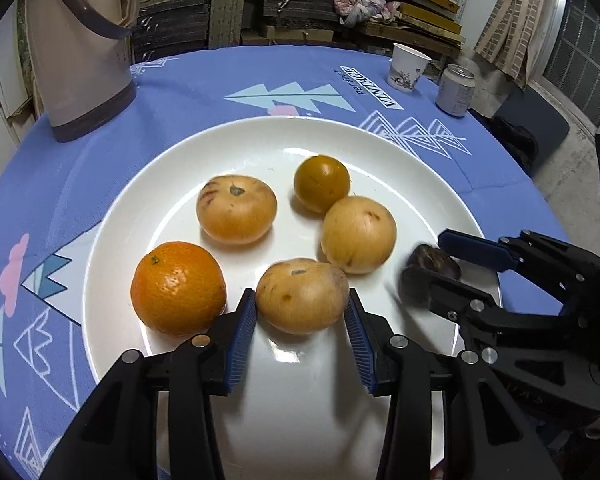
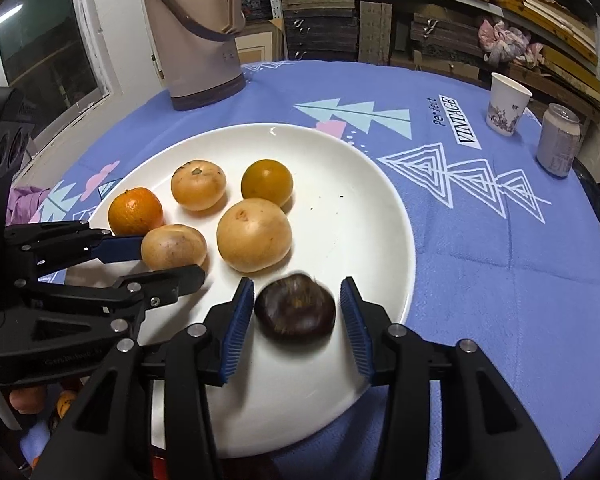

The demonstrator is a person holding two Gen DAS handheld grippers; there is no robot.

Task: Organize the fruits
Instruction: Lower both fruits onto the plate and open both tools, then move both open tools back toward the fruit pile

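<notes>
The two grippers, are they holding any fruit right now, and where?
Neither. The tan round fruit and the dark brown fruit lie on the white plate between open fingers, gaps showing at both sides.

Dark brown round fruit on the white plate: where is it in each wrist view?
Left wrist view: dark brown round fruit right of centre, between the right gripper jaws.
Right wrist view: fruit low centre, between that gripper's blue pads.
Shared landmark: beige thermos jug, far table edge.

shelves [image 2: 440,4]: stacked cardboard | window [image 2: 40,40]: left | table [image 2: 480,220]: blue cloth
</notes>
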